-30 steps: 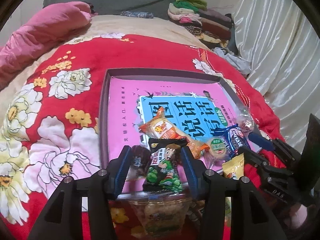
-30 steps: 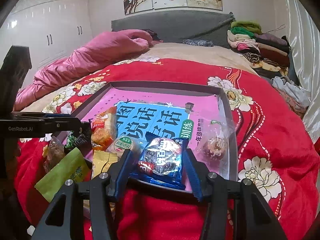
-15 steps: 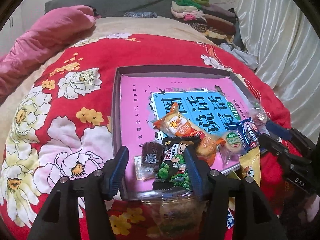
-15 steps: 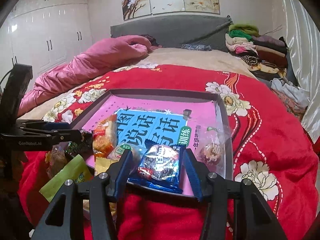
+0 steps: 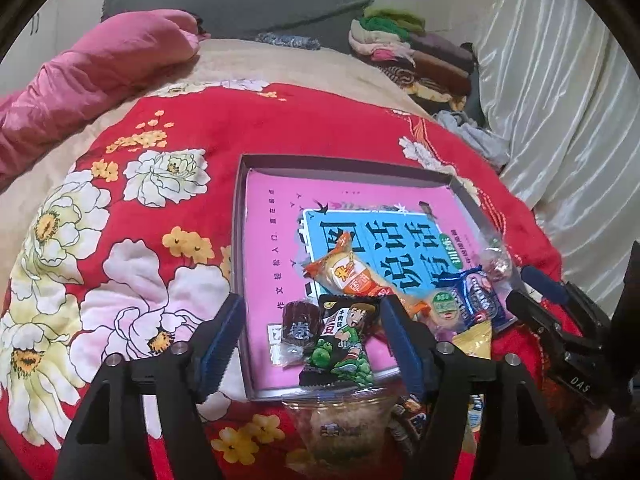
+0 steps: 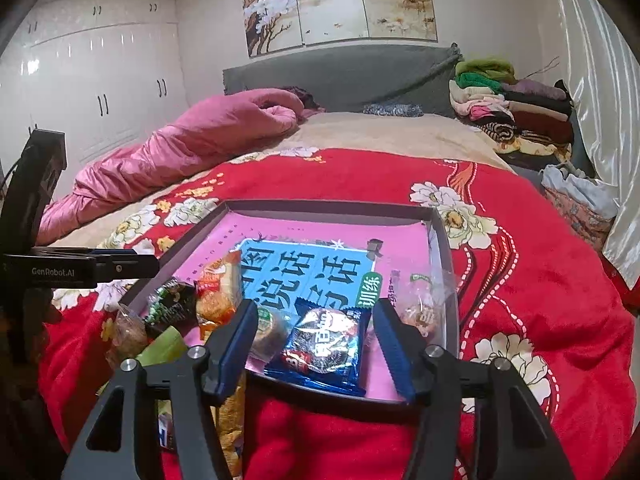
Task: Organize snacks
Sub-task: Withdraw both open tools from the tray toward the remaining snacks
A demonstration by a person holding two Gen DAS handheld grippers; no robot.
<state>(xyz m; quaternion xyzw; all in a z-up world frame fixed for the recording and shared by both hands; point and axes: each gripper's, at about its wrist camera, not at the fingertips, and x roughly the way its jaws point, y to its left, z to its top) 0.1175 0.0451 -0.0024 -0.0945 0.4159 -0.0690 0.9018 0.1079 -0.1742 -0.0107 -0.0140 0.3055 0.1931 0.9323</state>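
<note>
Both claws hover released over a tray on the bed, the left claw framing a green packet, the right claw a blue packet, likely for sorting

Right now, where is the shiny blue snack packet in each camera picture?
Left wrist view: blue packet at the tray's right edge, far right of the left gripper.
Right wrist view: blue packet bottom centre, between the right gripper's open fingers.
Shared landmark: the tray's blue label.

White wardrobe, grey headboard, red floral bedspread.
</note>
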